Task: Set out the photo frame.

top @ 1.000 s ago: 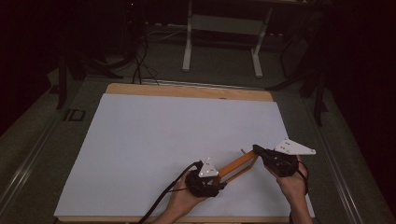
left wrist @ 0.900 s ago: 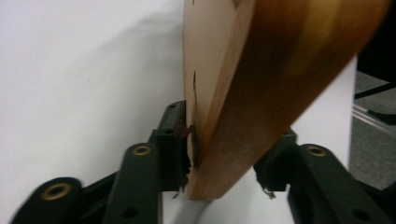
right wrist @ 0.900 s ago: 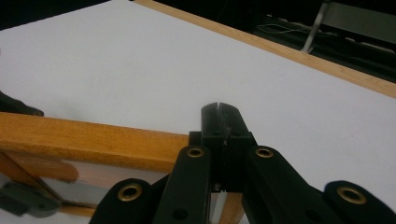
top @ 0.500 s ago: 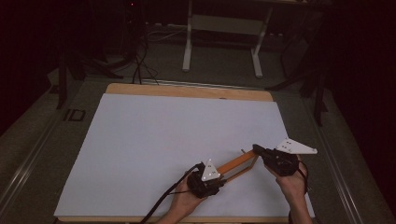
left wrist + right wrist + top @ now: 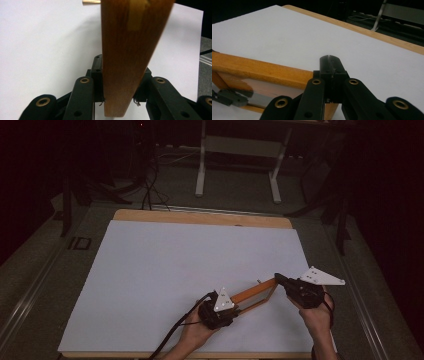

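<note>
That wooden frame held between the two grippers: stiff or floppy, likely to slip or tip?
Probably stiff: the frame spans both grippers without sagging. Likely light, since it is thin bars around an open middle. It may slip or twist: the left gripper clamps a smooth, narrow bar, the right gripper one corner.

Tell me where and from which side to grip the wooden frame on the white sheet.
Grip the wooden frame by a short end rail, coming in level along its length. It is a flat, narrow rectangle lying low over the white sheet, so its thin rails likely fit between jaws best edge-on. The left gripper already clamps one end that way; the right gripper sits at the other, jaws shut.
</note>
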Motion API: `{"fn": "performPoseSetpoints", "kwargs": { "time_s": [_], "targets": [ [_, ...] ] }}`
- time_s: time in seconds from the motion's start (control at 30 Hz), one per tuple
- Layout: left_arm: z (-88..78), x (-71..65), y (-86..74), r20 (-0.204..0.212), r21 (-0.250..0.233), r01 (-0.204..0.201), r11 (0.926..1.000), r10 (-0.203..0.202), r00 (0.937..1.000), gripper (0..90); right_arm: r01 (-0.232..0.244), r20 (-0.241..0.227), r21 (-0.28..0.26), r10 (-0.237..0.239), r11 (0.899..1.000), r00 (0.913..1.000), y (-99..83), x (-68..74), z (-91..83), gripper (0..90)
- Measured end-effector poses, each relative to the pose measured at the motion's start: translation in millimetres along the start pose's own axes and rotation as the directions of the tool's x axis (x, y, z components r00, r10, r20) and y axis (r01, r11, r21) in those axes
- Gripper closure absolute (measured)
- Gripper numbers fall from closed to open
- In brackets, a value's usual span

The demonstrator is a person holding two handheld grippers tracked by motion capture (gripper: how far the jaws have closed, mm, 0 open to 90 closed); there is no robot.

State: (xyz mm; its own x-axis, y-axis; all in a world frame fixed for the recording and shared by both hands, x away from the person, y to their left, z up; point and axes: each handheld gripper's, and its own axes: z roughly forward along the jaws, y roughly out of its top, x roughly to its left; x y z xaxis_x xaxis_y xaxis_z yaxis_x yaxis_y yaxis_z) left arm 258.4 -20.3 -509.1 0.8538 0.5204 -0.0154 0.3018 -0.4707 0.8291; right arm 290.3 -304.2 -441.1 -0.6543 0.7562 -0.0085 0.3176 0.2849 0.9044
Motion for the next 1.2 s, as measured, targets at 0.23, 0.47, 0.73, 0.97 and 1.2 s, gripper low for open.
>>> {"fn": "performPoseSetpoints", "kwargs": {
  "time_s": [0.23,0.47,0.73,0.97,1.2],
  "targets": [
    [-23.9,8.5,16.3,0.014,-0.021,-0.062,0.9979,0.062,0.998,69.2,0.017,-0.018,-0.002,-0.017,1.0,0.9997,2.2,0.3,-2.8,90.0],
    [-43.3,17.5,41.8,0.039,0.008,-0.147,0.9891,0.147,0.9884,69.2,0.037,-0.04,0.007,-0.037,0.999,0.9985,4.2,2.2,-1.8,90.0],
    [-48.2,26.1,74.2,0.113,0.084,-0.282,0.9557,0.272,0.9557,69.2,0.07,-0.143,0.02,-0.066,0.997,0.9876,5.8,5.6,1.5,81.3],
    [-49.2,26.7,89.3,0.143,0.1,-0.314,0.9442,0.298,0.9437,69.1,0.121,-0.214,0.003,-0.118,0.993,0.9698,6.3,8.2,-3.5,67.7],
    [-56.7,32.8,95.8,0.195,0.103,-0.327,0.9394,0.303,0.9327,69.0,0.161,-0.311,-0.014,-0.158,0.987,0.9371,9.3,14.6,-4.5,51.7]
  ]
}}
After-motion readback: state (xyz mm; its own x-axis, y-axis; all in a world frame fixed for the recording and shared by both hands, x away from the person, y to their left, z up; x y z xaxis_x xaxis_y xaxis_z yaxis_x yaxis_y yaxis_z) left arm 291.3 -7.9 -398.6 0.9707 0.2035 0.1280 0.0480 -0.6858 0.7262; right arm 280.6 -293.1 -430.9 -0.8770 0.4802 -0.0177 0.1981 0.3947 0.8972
